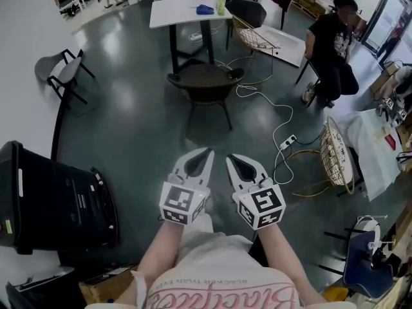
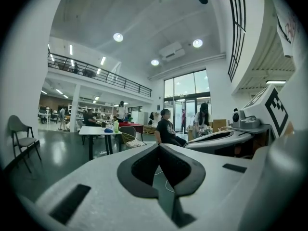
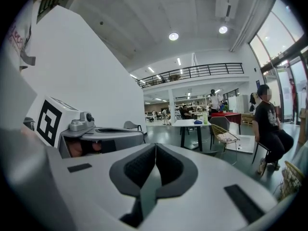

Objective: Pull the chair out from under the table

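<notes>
Reading shirt (image 1: 225, 262) print: pink script upside-down, unclear | chair (image 1: 205, 81) near table (image 1: 175, 10)

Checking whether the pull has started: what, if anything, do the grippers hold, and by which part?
Nothing. The left gripper and right gripper are both shut and empty; the dark chair stands well ahead of them, untouched.

Glossy dark-grey floor (image 1: 135, 134) bearing a white-topped table (image 1: 177, 13) on dark legs. On the tabletop, a blue object (image 1: 205, 9) lies beside a pale green bottle (image 1: 221, 2). A dark round chair (image 1: 205, 81) stands on the floor just before the table. A white cable (image 1: 273, 105) winds to a power strip (image 1: 288, 141). A wicker chair (image 1: 336, 153) lies tipped at right.
</notes>
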